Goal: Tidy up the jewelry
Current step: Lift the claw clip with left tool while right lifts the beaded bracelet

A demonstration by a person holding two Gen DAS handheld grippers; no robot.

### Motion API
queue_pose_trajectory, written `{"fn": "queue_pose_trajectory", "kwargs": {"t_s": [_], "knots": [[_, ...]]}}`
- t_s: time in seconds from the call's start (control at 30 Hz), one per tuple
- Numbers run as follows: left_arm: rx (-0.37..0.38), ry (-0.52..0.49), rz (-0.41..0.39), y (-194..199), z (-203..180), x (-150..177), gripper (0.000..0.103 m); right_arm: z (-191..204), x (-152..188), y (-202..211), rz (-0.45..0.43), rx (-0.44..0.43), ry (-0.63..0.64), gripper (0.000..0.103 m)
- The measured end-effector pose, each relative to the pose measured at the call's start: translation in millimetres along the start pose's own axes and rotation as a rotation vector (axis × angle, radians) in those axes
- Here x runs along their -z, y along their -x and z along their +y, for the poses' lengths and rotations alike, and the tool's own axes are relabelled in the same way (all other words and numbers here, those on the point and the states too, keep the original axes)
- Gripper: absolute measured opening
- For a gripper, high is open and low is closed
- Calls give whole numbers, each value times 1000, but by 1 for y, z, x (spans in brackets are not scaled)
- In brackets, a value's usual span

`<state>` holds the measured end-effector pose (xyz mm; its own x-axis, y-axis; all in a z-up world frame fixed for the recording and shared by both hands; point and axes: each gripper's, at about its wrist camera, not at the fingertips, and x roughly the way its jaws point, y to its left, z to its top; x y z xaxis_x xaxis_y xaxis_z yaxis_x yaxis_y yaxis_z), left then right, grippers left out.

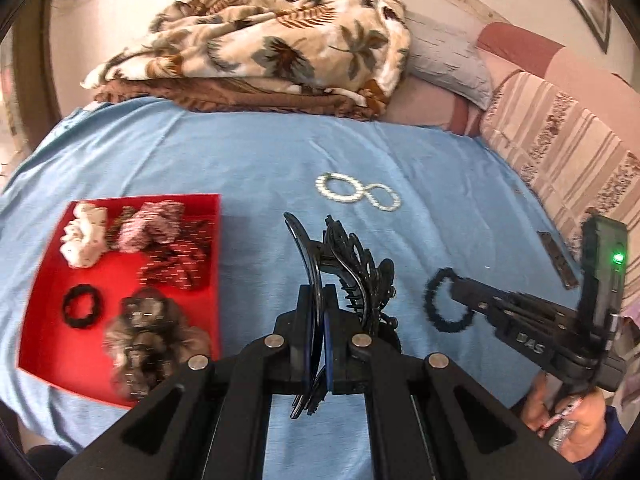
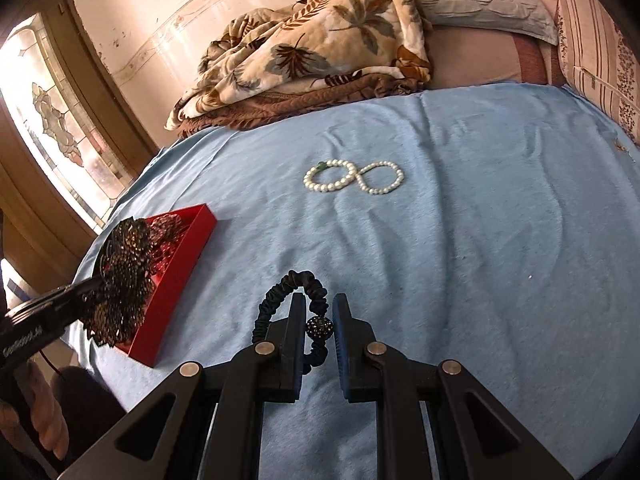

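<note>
The left gripper [image 1: 318, 316] is carrying a large black filigree butterfly-shaped hair claw clip [image 1: 352, 268], its fingers nearly closed on one thin curved edge, just right of the shallow red rectangular tray [image 1: 120, 276] lying on the light blue bedsheet [image 2: 460, 240]; with so slim a pinch on a heavy, lopsided clip, it is likely to swivel or slip out before it gets over the tray. The right gripper [image 2: 316, 320] is standing well to the right of the tray with its fingers partly open, and a black ruched fabric hair tie with a sparkly bead [image 2: 294, 300] is sitting looped around the left finger, the bead in the gap; nothing seems to be clamping it, so it could slide off or snag. The twisted string of white pearls [image 2: 354, 178] is lying beyond the tray to its right, untouched. The scrunchies in the tray are blurred in the left view, and the clip is hiding most of the tray in the right view. Whether the hair tie is touching the bed is hard to tell.
</note>
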<state>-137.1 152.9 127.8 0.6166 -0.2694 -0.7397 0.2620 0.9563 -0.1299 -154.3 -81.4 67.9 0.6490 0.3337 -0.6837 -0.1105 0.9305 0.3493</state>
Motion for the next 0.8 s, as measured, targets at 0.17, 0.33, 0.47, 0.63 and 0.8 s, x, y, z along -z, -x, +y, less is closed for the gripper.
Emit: {"fn": "queue_pose_trajectory", "kwargs": {"t_s": [0.17, 0.33, 0.47, 0.63, 0.8], "knots": [[-98, 10, -12, 2, 21, 3, 4, 9, 4, 0, 16, -11, 13, 15], [-172, 25, -12, 4, 42, 5, 4, 25, 4, -4, 35, -22, 43, 15], [-208, 40, -14, 6, 57, 8, 5, 40, 2, -9, 49, -32, 78, 15], [-224, 68, -12, 9, 72, 13, 5, 62, -1, -17, 65, -56, 114, 15], [-255, 88, -7, 10, 88, 18, 5, 87, -3, -24, 77, -80, 156, 15]]}}
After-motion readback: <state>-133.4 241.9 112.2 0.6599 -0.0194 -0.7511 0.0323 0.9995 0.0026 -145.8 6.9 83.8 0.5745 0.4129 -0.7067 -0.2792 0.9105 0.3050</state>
